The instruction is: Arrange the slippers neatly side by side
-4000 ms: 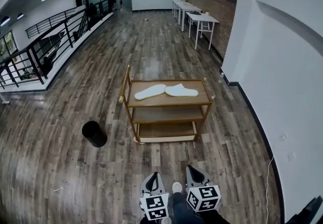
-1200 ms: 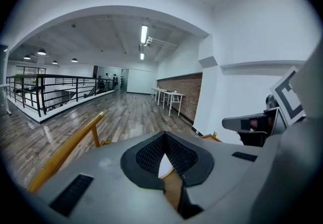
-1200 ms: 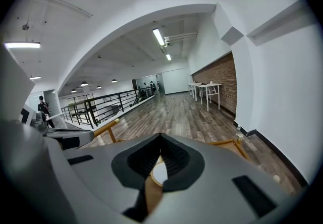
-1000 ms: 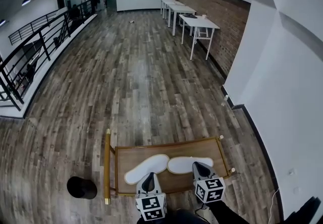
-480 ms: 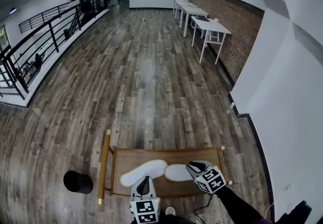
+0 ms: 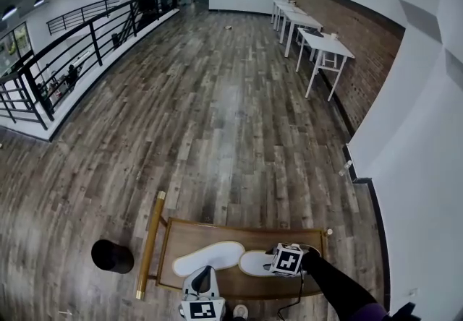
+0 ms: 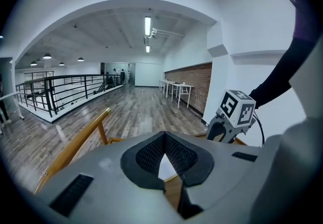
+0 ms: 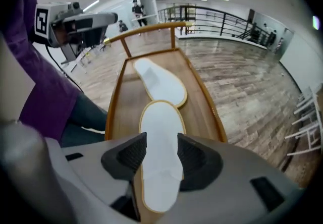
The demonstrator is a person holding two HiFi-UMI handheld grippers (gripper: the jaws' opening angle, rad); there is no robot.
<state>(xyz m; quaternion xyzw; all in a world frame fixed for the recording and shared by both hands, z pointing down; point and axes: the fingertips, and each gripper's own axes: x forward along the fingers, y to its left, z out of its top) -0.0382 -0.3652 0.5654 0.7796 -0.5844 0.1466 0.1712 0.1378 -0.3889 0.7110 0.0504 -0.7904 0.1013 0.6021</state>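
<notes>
Two flat white slippers lie end to end on the top shelf of a wooden cart (image 6: 239, 229). The left slipper (image 6: 210, 257) and the right slipper (image 6: 253, 263) touch at their tips. My right gripper (image 6: 275, 262) hovers over the right slipper, jaws opening. In the right gripper view that near slipper (image 8: 160, 137) runs between the spread fingers of my right gripper (image 8: 161, 151), and the pads do not touch it. The far slipper (image 8: 160, 82) lies beyond. My left gripper (image 6: 202, 282) is shut and empty at the cart's front edge, shown closed in its own view (image 7: 164, 153).
A black bin (image 6: 112, 256) stands on the plank floor left of the cart. The cart's gold handle bar (image 6: 148, 246) runs along its left end. A white wall rises on the right, white tables (image 6: 322, 41) stand far back, and a black railing (image 6: 72, 52) lines the left.
My right gripper has swung in over the right slipper and turned sideways, its arm now reaching across the cart. The left gripper stays low at the front edge. The head view has shifted.
</notes>
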